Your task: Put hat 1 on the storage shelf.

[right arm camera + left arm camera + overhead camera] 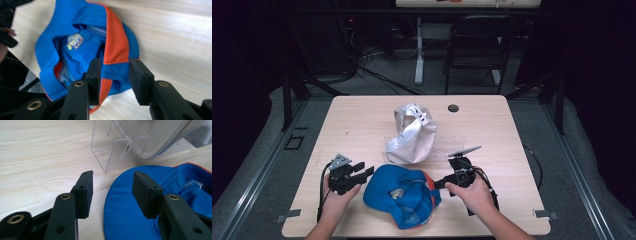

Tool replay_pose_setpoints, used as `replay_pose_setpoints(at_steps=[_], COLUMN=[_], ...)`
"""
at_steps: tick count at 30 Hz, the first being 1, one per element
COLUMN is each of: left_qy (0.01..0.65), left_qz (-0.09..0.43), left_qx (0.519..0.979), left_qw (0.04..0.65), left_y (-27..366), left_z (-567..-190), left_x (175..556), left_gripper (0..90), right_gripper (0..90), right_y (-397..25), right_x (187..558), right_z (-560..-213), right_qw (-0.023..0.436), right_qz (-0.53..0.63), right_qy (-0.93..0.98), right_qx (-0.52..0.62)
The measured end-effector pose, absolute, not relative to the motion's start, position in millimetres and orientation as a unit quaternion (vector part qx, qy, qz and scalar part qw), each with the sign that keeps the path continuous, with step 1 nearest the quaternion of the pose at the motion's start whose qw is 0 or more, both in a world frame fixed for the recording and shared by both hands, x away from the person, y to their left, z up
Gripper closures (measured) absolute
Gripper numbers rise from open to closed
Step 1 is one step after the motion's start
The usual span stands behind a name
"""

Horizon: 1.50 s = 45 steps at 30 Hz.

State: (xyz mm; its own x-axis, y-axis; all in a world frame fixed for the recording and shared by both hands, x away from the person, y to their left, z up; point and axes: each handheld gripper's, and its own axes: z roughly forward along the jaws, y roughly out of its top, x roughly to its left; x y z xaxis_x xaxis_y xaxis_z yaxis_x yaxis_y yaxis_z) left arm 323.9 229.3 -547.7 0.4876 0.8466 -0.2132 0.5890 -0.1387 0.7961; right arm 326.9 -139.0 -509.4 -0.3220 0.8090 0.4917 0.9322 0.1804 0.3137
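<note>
Hands of a person reach in from the near edge of a light wooden table (362,112), each holding a black two-jaw gripper. Between them, near the front edge, a blue cap (404,192) with orange trim lies upside down, its inside facing up. The left gripper (364,171) sits just beside the cap's brim, jaws spread wide with nothing between them, one jaw over bare wood and the other over the blue brim. The right gripper (114,75) has its jaws set astride the cap's orange-and-blue edge, not closed on the fabric. Farther back, a white cap (412,135) rests on a clear plastic stand (110,155).
</note>
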Motion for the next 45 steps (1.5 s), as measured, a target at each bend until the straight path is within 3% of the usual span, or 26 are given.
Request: replay_pose_setpoints(at_steps=[7, 14, 16, 20, 23, 32, 37, 43, 45], left_qy=[0.487, 0.487, 0.491, 0.489, 0.487, 0.475, 0.475, 0.473, 0.473], left_qz=[0.141, 0.141, 0.144, 0.140, 0.139, 0.130, 0.127, 0.122, 0.122], left_qx=[0.740, 0.739, 0.735, 0.739, 0.739, 0.750, 0.748, 0.752, 0.753], left_qw=[0.443, 0.443, 0.445, 0.441, 0.444, 0.442, 0.445, 0.443, 0.441], left_y=[229, 229, 230, 231, 230, 224, 222, 222, 221], left_z=[-550, -550, -549, -549, -550, -550, -552, -552, -552], left_x=[325, 325, 325, 325, 325, 323, 323, 324, 323], left_gripper=[52.0, 52.0, 51.9, 51.9, 51.9, 52.0, 52.0, 52.0, 52.0], right_gripper=[59.0, 55.8, 58.9, 77.4, 83.6, 85.8, 85.8, 85.7, 80.9], right_y=[-128, -111, -109, -113, -118, -143, -159, -184, -190], right_x=[324, 321, 321, 323, 325, 345, 360, 373, 374], right_z=[-523, -533, -534, -531, -529, -516, -513, -512, -513], right_qw=[0.117, 0.081, 0.067, 0.053, 0.050, 0.036, 0.054, 0.034, 0.042], right_qz=[-0.276, -0.276, -0.262, -0.239, -0.249, -0.244, -0.223, -0.249, -0.256], right_qy=[-0.767, -0.781, -0.791, -0.798, -0.792, -0.783, -0.776, -0.741, -0.732], right_qx=[-0.567, -0.554, -0.549, -0.550, -0.555, -0.572, -0.587, -0.623, -0.630])
